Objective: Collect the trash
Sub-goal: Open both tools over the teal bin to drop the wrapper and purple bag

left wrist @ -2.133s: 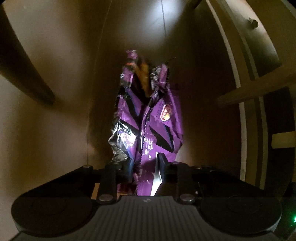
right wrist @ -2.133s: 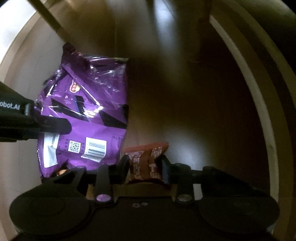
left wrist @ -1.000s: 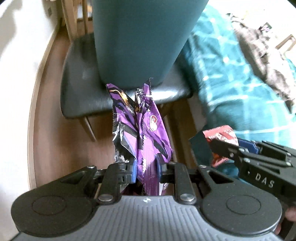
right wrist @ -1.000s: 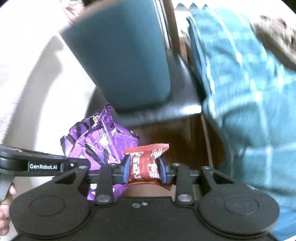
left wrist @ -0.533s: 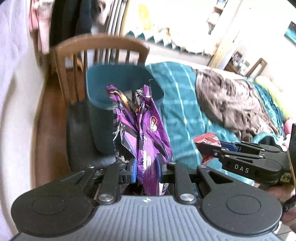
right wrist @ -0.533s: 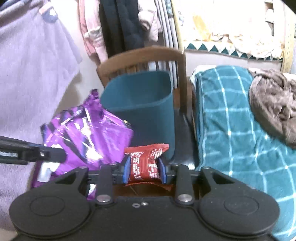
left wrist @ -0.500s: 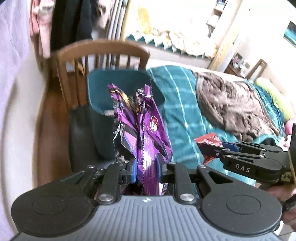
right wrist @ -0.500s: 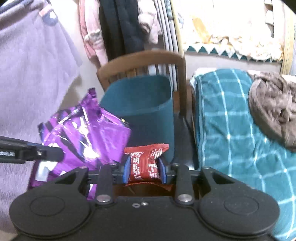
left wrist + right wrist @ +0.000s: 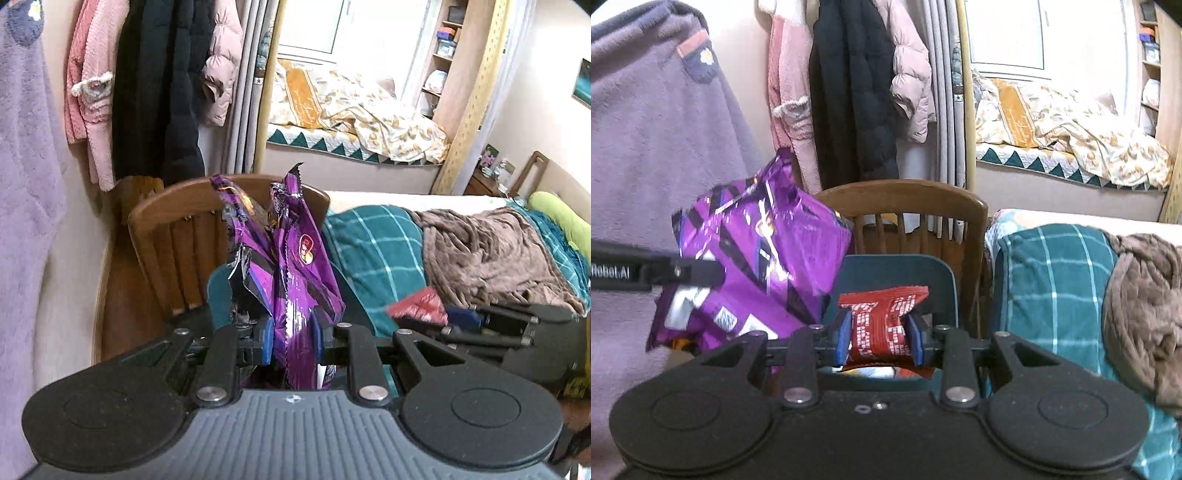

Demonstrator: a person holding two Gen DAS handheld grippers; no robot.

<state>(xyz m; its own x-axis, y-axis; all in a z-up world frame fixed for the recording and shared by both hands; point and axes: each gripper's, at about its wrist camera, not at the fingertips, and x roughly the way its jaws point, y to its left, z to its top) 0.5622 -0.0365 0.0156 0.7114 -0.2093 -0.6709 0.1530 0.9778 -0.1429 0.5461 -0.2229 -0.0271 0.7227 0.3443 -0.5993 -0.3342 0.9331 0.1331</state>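
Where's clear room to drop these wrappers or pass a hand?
Free: the teal bin mouth on the wooden chair, and the plaid bedspread between chair and brown blanket. Crowded: the purple bag and red wrapper fill the approach; hanging coats crowd behind.

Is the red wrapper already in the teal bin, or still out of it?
Out. The red wrapper is pinched between the right gripper pads, held above the teal bin on the chair.
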